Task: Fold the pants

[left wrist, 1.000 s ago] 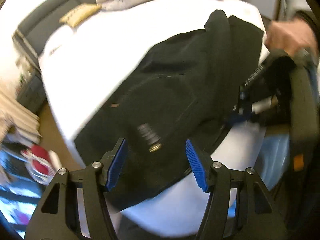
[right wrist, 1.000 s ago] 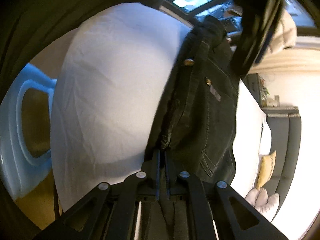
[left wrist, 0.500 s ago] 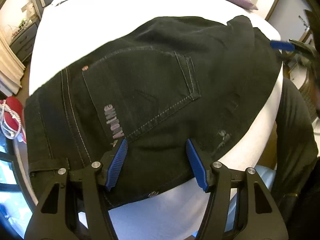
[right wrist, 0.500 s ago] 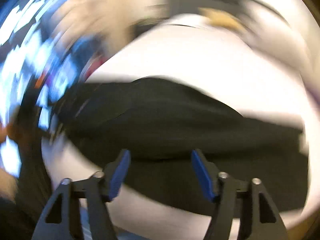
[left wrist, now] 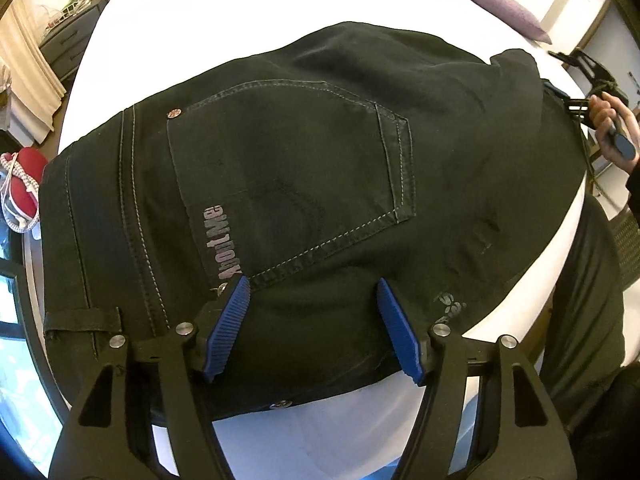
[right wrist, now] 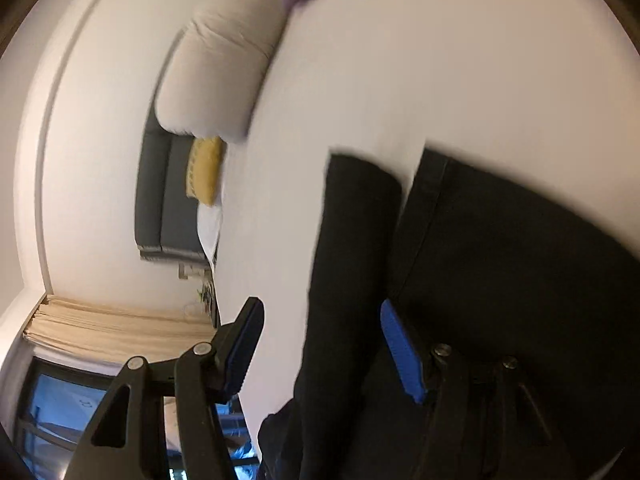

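The black pants [left wrist: 304, 184] lie doubled on the white bed [left wrist: 248, 4], back pocket up. The left gripper [left wrist: 312, 330], just widened, hovers spread at six o'clock, pinching nothing; the right gripper [right wrist: 320, 354] stands spread over the legs at three o'clock. Further folds remain, I'd judge.

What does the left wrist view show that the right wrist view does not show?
Only the left wrist view shows the back pocket with its grey lettering, a belt loop, a red shoe beside the bed, and the person's hand on the other tool. Only the right wrist view shows the two pant leg ends, a yellow cushion and a grey headboard. Both show the black pants on the white bed and open jaws holding nothing.
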The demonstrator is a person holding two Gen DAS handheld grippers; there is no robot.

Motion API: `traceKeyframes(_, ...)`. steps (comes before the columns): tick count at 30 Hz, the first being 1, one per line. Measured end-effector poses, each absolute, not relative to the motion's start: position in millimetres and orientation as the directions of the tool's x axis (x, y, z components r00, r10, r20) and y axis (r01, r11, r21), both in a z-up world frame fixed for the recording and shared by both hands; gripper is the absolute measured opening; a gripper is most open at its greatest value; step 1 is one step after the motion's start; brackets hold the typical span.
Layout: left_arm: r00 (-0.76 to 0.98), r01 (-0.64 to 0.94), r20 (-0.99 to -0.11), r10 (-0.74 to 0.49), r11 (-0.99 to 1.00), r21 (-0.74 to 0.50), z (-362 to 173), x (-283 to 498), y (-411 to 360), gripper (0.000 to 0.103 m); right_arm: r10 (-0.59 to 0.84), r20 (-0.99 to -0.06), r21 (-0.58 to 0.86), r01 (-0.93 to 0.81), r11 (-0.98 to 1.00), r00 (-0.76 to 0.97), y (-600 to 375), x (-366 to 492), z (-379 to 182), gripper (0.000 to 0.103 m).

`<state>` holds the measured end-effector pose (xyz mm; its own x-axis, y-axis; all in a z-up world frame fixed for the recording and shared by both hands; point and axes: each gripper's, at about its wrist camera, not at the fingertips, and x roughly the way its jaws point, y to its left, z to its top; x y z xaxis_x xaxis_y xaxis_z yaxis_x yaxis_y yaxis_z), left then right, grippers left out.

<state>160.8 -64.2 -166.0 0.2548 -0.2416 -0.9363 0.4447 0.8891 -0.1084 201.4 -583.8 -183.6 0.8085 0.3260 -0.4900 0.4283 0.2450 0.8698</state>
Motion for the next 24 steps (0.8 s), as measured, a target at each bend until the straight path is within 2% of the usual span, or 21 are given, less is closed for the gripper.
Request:
traceKeyframes(1, 0.256, 0.442, -0.937, -0.238, 0.890, -0.106, -166.2, 160.1, -64.7, 0.067, 0.344, -0.515, 0.856, 0.451, 0.252, 0.785, -577.5, 210.8, -190.2, 0.062)
traceKeyframes(2, 0.257, 0.441, -0.938, -0.234, 0.892, -0.102, -166.2, 159.8, -65.0, 0.068, 0.345, -0.540, 0.841, 0.470, 0.270, 0.768, -571.3, 218.9, -193.4, 0.053)
traceKeyframes(5, 0.263, 0.442, -0.939, -0.222, 0.893, -0.088, -167.0, 159.5, -71.4, 0.071, 0.364, -0.535, 0.844, 0.459, 0.278, 0.763, -562.8, 234.9, -195.9, 0.037)
traceKeyframes(6, 0.265, 0.441, -0.939, -0.221, 0.893, -0.085, -167.7, 159.3, -74.6, 0.071, 0.364, -0.538, 0.842, 0.459, 0.285, 0.760, -560.3, 238.0, -194.8, 0.016)
traceKeyframes(7, 0.267, 0.440, -0.938, -0.220, 0.894, -0.084, -167.8, 158.6, -75.9, 0.072, 0.358, -0.552, 0.831, 0.465, 0.304, 0.753, -560.8, 242.6, -191.4, 0.007)
traceKeyframes(10, 0.272, 0.440, -0.937, -0.219, 0.894, -0.081, -168.0, 156.2, -78.4, 0.072, 0.315, -0.593, 0.795, 0.477, 0.374, 0.741, -557.9, 244.8, -165.0, 0.006)
traceKeyframes(14, 0.279, 0.445, -0.933, -0.227, 0.892, -0.084, -167.3, 155.8, -75.7, 0.073, 0.283, -0.635, 0.742, 0.466, 0.482, 0.719, -563.0, 245.0, -97.2, 0.006)
traceKeyframes(17, 0.281, 0.449, -0.932, -0.230, 0.890, -0.084, -168.5, 155.9, -78.1, 0.074, 0.252, -0.670, 0.697, 0.475, 0.537, 0.699, -562.2, 254.7, -41.3, 0.019)
traceKeyframes(19, 0.282, 0.449, -0.931, -0.231, 0.890, -0.084, -167.8, 156.4, -78.2, 0.074, 0.195, -0.668, 0.669, 0.464, 0.581, 0.718, -565.6, 253.0, -7.5, 0.085)
traceKeyframes(20, 0.283, 0.449, -0.931, -0.231, 0.889, -0.084, -167.7, 156.2, -78.2, 0.074, 0.130, -0.667, 0.646, 0.483, 0.591, 0.734, -569.3, 245.7, 3.6, 0.095)
traceKeyframes(21, 0.284, 0.450, -0.930, -0.233, 0.889, -0.085, -167.4, 156.4, -78.1, 0.074, 0.026, -0.658, 0.616, 0.518, 0.593, 0.753, -574.4, 234.8, 16.3, 0.099)
traceKeyframes(22, 0.286, 0.450, -0.929, -0.234, 0.889, -0.086, -167.3, 155.9, -78.1, 0.074, -0.031, -0.639, 0.611, 0.532, 0.586, 0.768, -579.3, 224.4, 23.0, 0.099)
traceKeyframes(24, 0.290, 0.449, -0.927, -0.236, 0.889, -0.086, -167.7, 155.3, -76.3, 0.074, -0.029, -0.538, 0.695, 0.464, 0.550, 0.842, -589.1, 205.6, 27.7, 0.099)
